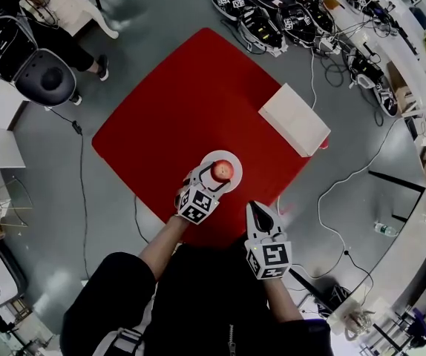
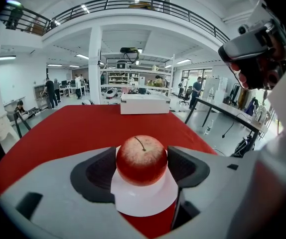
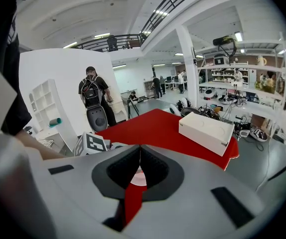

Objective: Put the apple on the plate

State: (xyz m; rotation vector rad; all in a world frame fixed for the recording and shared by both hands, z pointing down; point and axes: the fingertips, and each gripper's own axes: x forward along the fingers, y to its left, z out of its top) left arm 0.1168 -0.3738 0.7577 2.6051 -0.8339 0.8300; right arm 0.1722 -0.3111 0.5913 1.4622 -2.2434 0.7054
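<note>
A red table (image 1: 191,102) in a busy lab carries a white plate (image 1: 221,156) near its front corner. The apple (image 1: 223,171) sits on the plate, pinched between the left gripper's (image 1: 210,178) 2 jaws. A jerky release could roll it toward that edge. The right gripper (image 1: 258,212), jaws pressed together and empty, hangs nearby. The box (image 1: 295,119) lies well apart.

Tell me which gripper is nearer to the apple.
Left. The left gripper has its jaws against both sides of the apple, which sits on the white plate. The right gripper, jaws shut and empty, is apart from it, nearer to the person.
</note>
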